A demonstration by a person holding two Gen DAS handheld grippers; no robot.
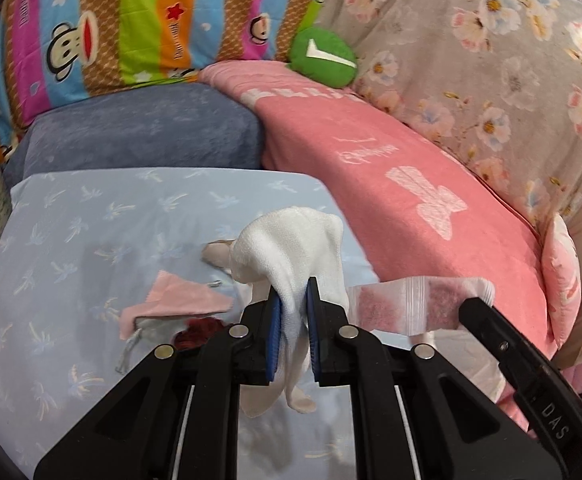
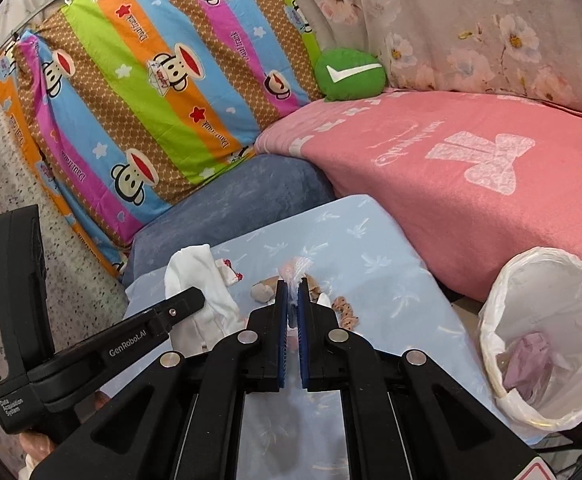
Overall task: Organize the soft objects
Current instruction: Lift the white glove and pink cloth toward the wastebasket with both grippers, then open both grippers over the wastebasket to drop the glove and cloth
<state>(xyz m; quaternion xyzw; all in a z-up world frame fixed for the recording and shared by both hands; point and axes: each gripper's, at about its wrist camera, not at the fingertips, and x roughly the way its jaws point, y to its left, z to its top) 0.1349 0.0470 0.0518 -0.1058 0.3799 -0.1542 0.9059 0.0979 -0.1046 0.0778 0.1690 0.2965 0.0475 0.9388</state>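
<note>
In the left wrist view my left gripper [image 1: 293, 294] is shut on a white sock [image 1: 291, 244], which bunches above the blue pads and hangs below them. A pink-and-white striped sock [image 1: 403, 306] stretches from beside it to my right gripper [image 1: 473, 306], which comes in from the right. In the right wrist view my right gripper [image 2: 291, 286] is shut on the edge of that striped sock [image 2: 296, 267]. To its left, the left gripper [image 2: 195, 298] holds the white sock [image 2: 195, 276]. Both grippers hang above a light blue pillow [image 1: 91, 220].
Loose on the pillow lie a pink cloth [image 1: 175, 300], a dark red item [image 1: 201, 328], a beige sock [image 2: 262, 291] and a brown patterned sock [image 2: 345, 311]. A bag-lined bin [image 2: 503, 292] stands at right. A pink blanket [image 2: 471, 200], a green plush [image 2: 349, 74] and a monkey-print quilt [image 2: 151, 80] lie behind.
</note>
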